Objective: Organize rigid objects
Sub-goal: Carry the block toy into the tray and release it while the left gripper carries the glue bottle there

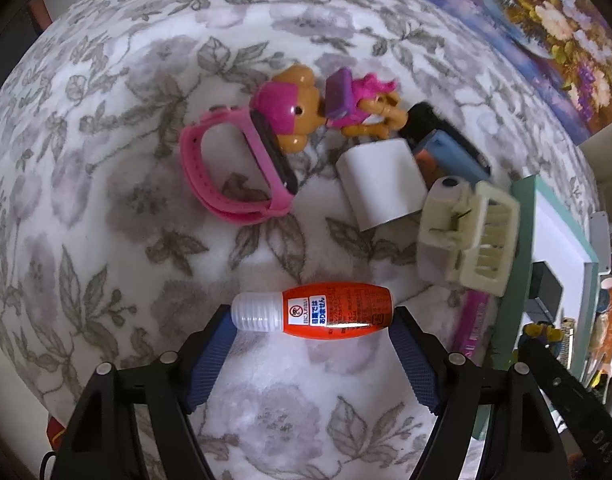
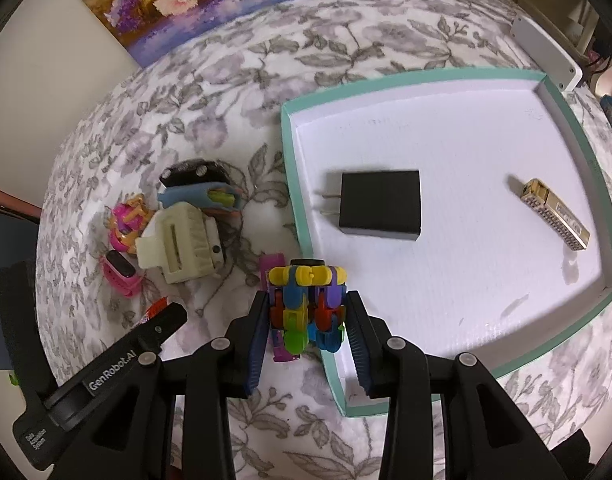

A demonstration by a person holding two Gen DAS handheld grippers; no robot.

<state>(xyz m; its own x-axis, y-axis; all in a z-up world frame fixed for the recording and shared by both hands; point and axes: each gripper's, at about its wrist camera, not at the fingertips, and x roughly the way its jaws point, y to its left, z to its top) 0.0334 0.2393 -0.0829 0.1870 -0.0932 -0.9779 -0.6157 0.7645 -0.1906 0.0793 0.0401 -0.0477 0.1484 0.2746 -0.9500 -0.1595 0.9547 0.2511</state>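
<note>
Left tongs pinching an orange bottle with ribbed white cap, lengthwise, right tongs pinching a multicoloured block toy beside the teal-rimmed tray

Floral blanket, pink watch, toy figure, teal-rimmed tray

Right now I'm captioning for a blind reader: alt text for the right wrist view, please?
The right gripper holds a multicoloured toy in its jaws beside a teal tray containing a black charger and a gold bar. More toys sit left on a floral cloth.
</note>
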